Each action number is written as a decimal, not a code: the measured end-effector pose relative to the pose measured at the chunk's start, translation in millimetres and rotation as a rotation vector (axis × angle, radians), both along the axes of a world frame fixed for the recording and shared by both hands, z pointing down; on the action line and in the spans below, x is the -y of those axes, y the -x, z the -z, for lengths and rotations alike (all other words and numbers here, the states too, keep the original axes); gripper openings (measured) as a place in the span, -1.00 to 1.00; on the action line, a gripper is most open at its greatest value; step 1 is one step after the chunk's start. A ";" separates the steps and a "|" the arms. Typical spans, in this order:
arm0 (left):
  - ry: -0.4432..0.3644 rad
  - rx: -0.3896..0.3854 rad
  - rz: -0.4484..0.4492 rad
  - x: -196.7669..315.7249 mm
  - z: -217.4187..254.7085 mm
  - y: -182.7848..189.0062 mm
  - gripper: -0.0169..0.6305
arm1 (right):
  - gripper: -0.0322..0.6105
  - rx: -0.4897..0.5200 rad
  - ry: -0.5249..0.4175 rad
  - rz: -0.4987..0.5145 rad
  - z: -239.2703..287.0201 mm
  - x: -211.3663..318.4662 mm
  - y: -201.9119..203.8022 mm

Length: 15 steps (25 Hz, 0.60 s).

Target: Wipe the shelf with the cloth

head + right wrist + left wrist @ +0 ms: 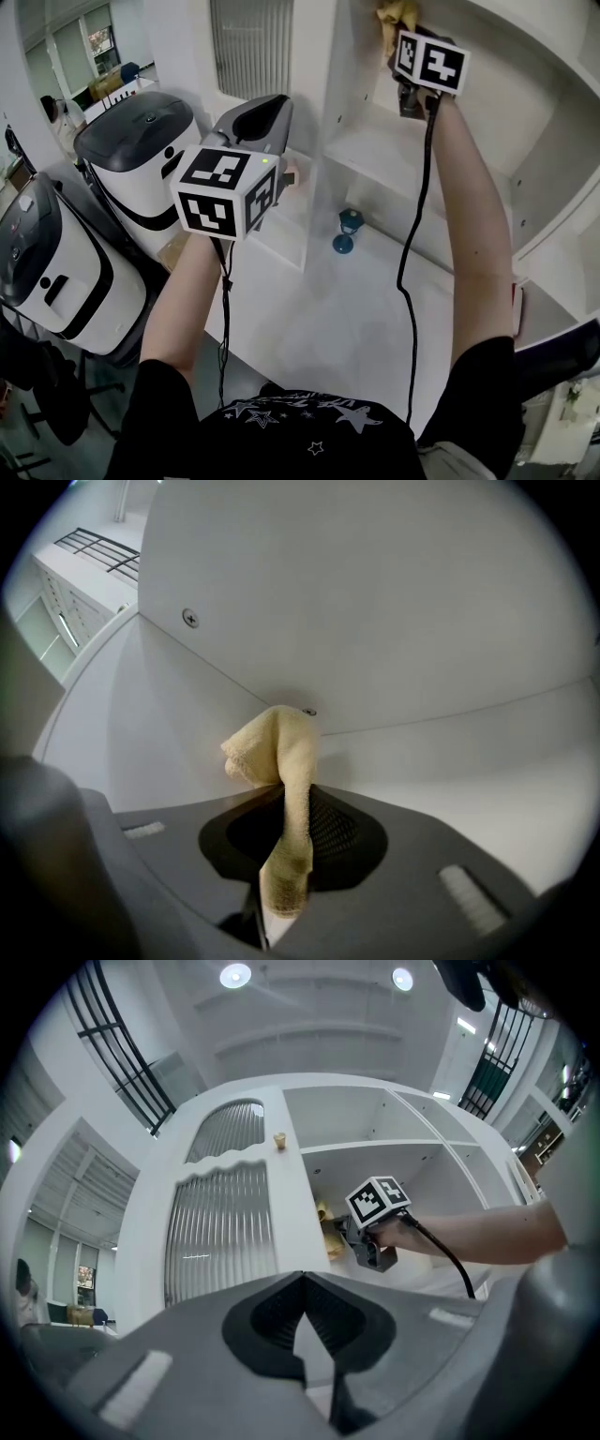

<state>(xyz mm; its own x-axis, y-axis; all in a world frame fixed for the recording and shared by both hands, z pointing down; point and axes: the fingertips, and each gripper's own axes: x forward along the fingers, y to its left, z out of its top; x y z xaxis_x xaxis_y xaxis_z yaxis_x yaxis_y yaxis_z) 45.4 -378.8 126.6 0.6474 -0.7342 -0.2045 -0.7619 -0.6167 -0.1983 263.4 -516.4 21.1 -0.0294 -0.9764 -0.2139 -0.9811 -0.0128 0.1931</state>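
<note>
My right arm stretches far up into the shelf (389,159). The right gripper (284,829) pinches the cloth (279,752) near the back corner. My left gripper (303,1288) hovers lower left, jaws together, empty.

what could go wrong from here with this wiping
1. The right gripper pinches only a thin strip of the cloth. Most of it is bunched beyond the jaws, so dragging might pull it loose.
2. Bunched like this, the cloth may sweep only a narrow track of the shelf.
3. The cable hangs over the lower surface where a blue object stands. A wide stroke might swing it into that.
</note>
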 end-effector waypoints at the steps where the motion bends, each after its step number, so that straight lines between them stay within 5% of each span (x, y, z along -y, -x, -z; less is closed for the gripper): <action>1: -0.002 -0.003 -0.004 -2.6 0.6 0.4 -0.94 | -0.67 0.003 -0.007 0.005 0.9 -6.6 1.4; 15: -0.008 -0.004 -0.048 -29.9 -3.6 3.3 -0.94 | -0.67 0.046 -0.097 0.148 -2.1 -104.8 50.3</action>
